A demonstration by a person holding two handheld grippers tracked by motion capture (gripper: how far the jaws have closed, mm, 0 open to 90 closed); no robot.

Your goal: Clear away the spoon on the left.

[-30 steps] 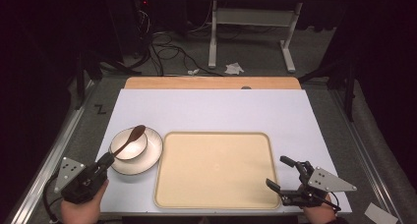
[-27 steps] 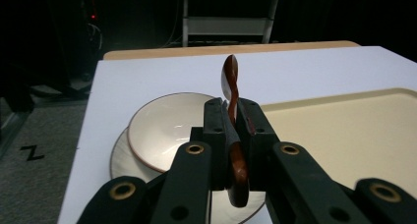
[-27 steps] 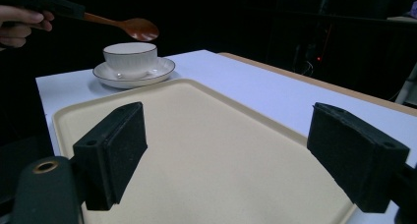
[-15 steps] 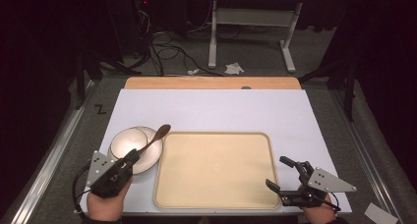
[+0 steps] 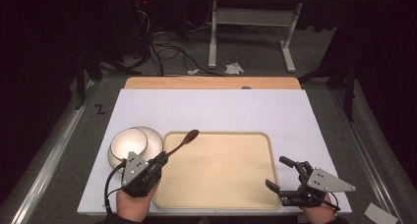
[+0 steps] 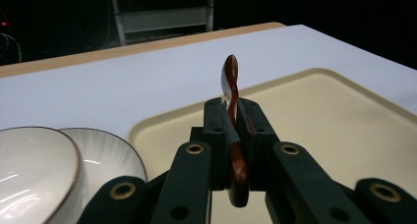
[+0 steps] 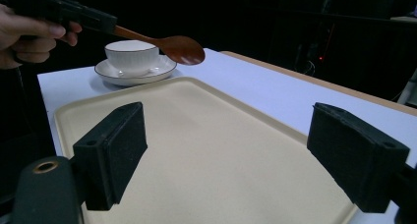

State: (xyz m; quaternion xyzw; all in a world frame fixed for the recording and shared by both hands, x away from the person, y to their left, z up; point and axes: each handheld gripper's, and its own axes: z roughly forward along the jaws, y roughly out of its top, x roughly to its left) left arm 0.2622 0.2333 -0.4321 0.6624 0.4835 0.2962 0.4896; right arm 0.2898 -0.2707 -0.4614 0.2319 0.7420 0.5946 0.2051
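Left gripper (image 5: pixel 160 160) jaws clamped on handle of wooden spoon (image 5: pixel 183 140); right gripper (image 5: pixel 281 174) jaws wide apart, nothing between; spoon off table, pointing 1 o'clock, bowl end over tray (image 5: pixel 231 184) corner at 10 o'clock; likely light, stiff, smooth lacquer so may slip or pivot; grip at handle end, hold nearer mid-handle safer; cup (image 5: pixel 129 144) on saucer (image 5: pixel 152 138) just beside at 9 o'clock, fragile; tray rim low, tray bare, open room toward 3 o'clock.
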